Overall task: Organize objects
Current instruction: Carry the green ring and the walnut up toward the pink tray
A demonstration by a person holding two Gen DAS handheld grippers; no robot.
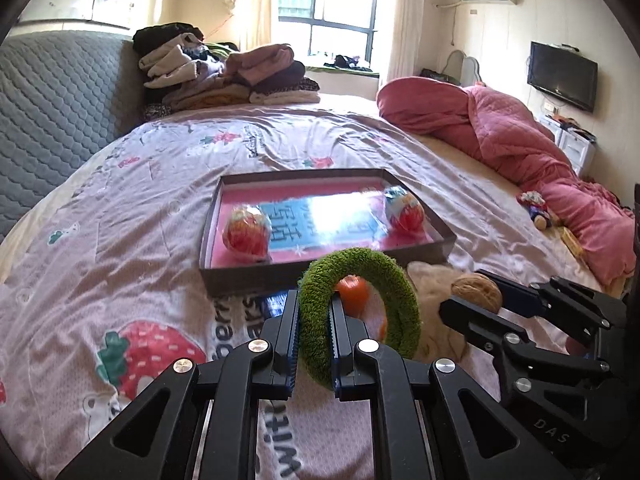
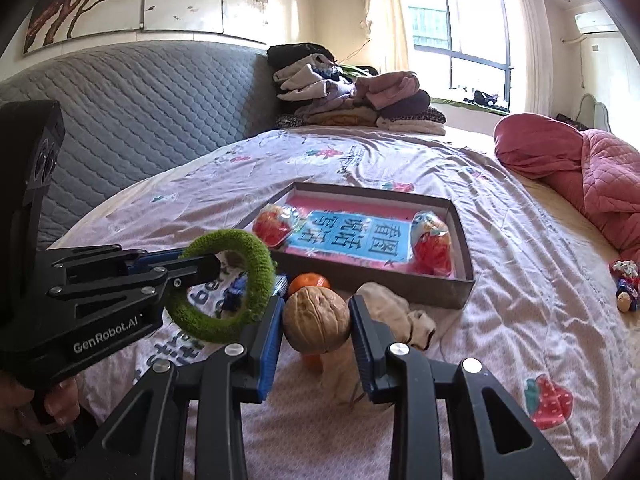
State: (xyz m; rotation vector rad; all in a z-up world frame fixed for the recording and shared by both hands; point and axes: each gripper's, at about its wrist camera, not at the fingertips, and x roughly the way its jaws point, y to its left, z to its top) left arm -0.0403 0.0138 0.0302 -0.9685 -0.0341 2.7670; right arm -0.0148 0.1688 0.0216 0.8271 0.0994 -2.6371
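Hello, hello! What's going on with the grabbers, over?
Left hand-held gripper shut on green ring. Right hand-held gripper shut on walnut. Tray ahead, path clear.

left claw (image 1: 314,312) – green ring (image 1: 360,312) pinched, box (image 1: 224,280) beyond

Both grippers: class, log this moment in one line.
left gripper: shut on green ring | right gripper: shut on walnut | tray: two wrapped eggs

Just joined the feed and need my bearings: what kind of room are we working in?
A bedroom, most likely in a home: the work surface is a bed with a printed sheet, a quilted grey headboard, a rolled pink quilt and folded clothes.
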